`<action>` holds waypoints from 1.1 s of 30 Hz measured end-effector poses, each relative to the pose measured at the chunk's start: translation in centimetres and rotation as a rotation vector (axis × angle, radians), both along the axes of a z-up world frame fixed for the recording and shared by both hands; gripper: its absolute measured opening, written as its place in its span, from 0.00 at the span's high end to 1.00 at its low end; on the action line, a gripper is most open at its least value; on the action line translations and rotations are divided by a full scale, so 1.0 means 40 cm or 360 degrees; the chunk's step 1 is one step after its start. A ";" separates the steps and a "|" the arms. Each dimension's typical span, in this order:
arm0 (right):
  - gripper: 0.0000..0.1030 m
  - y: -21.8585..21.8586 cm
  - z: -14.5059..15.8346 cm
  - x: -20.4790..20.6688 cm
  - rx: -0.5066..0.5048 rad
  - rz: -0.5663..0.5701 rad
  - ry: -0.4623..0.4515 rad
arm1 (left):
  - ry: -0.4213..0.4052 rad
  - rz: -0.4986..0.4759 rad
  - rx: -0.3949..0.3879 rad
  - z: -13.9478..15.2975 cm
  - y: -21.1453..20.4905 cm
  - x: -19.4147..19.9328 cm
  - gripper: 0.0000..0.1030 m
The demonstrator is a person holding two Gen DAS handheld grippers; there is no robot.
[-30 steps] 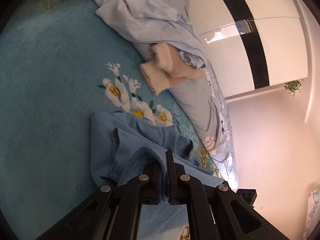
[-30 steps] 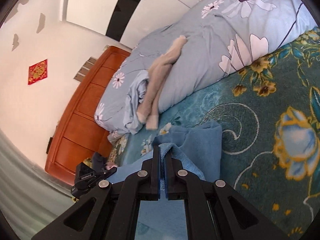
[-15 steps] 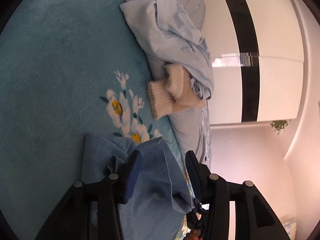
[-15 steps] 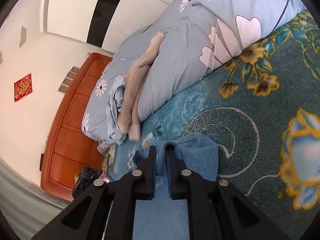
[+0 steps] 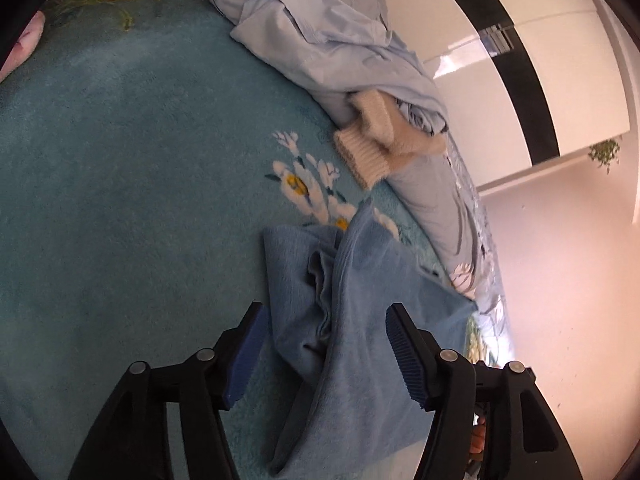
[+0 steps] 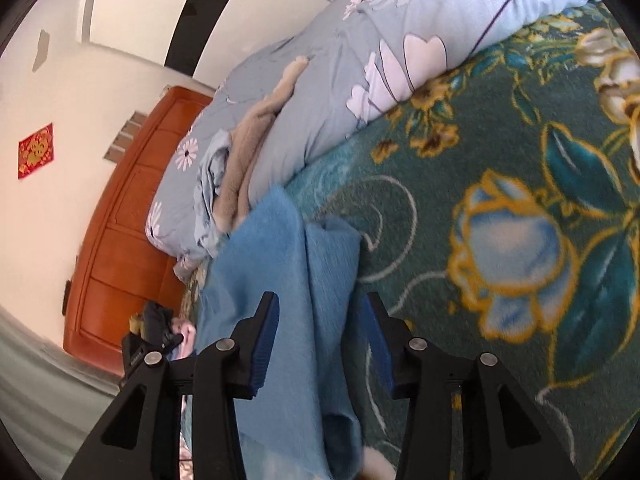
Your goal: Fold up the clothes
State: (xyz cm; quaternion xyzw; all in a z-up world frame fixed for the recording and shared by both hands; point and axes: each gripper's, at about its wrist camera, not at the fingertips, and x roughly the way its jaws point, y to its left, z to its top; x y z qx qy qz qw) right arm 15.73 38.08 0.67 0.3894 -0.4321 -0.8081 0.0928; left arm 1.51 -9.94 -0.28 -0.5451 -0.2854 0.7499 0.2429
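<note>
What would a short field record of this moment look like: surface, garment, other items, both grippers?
surface: teal floral plush blanket
garment: blue fleece garment, lying loosely folded on the blanket
other items: cream knit sweater on a pale blue floral duvet
left gripper: open, jaws just been opening, garment between them, not gripped
right gripper: open, jaws just been opening, garment between them

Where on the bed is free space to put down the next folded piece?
Free: the teal blanket left of the blue garment, and its flowered part below the quilt. Crowded: around the cream sweater.
</note>
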 end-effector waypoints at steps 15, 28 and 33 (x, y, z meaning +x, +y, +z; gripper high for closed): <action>0.78 -0.092 -0.035 -0.089 -0.0036 0.0025 -0.0026 | -0.0020 0.0006 -0.0078 -0.045 0.090 -0.005 0.51; 0.91 -0.127 0.081 -0.023 -0.0126 0.0082 0.0059 | 0.0075 0.0067 -0.0013 0.088 0.043 0.125 0.80; 0.91 -0.148 0.063 0.046 -0.0187 0.0163 0.0013 | 0.0039 0.0049 0.0029 0.093 -0.045 0.224 0.79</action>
